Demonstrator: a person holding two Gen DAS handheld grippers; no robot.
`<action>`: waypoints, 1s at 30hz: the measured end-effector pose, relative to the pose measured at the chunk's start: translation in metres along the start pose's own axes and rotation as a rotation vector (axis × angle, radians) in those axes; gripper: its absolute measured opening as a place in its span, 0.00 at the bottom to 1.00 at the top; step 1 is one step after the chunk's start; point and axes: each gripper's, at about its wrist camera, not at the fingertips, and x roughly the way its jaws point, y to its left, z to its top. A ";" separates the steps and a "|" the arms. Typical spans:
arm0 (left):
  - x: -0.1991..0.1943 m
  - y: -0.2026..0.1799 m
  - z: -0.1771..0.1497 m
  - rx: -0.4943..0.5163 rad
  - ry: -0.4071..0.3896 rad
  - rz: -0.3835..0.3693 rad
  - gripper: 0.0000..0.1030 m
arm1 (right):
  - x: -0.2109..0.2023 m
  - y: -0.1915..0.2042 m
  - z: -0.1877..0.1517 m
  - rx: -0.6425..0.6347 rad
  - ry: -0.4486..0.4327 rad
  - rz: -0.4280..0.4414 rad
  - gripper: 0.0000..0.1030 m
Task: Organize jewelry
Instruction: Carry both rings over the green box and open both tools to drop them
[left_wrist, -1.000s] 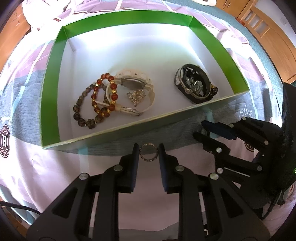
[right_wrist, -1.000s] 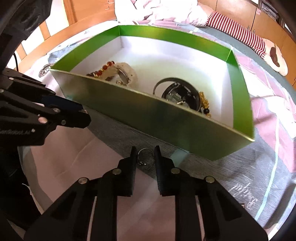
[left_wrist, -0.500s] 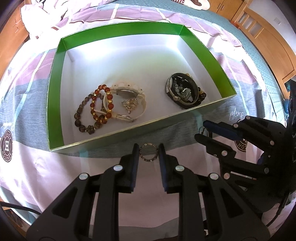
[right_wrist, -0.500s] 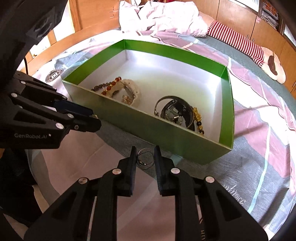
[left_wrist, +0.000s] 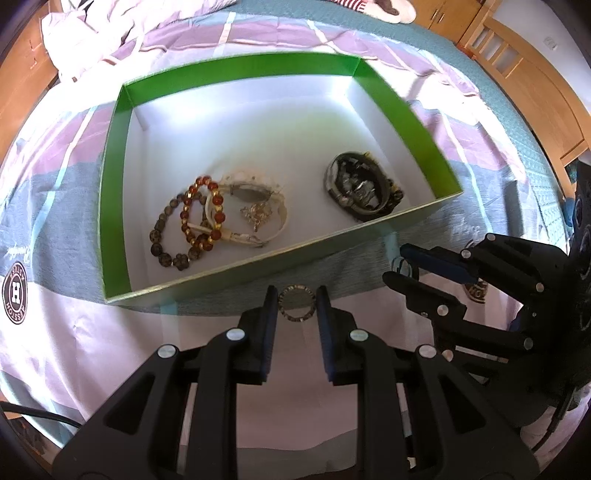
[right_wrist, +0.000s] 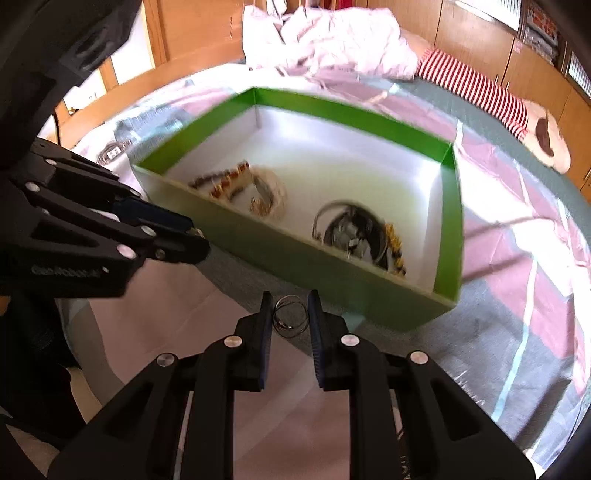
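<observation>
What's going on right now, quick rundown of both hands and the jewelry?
Left tongs shut on ring. Right tongs shut on wire hoop. Both short of green box, near wall ahead. Nothing blocking.

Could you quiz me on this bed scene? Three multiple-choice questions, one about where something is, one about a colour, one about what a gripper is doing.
1. Where are the beaded bracelets? A in the box B on the pillow C on the floor
2. The box walls are: A red B green C blue
3. The left gripper is: A wide open and bare B closed on a small ring C out of view

Answers: 1 A, they lie on the box's white floor. 2 B, the walls show bright green. 3 B, the ring sits pinched between its fingers.
</observation>
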 end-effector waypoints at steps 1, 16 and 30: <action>-0.007 -0.002 0.003 0.010 -0.015 -0.009 0.21 | -0.006 0.000 0.004 -0.003 -0.017 0.004 0.19; -0.017 0.022 0.077 -0.043 -0.079 0.027 0.21 | 0.000 -0.043 0.080 0.072 -0.075 -0.025 0.19; -0.010 0.043 0.080 -0.137 -0.137 0.038 0.67 | 0.015 -0.051 0.070 0.157 -0.093 -0.106 0.82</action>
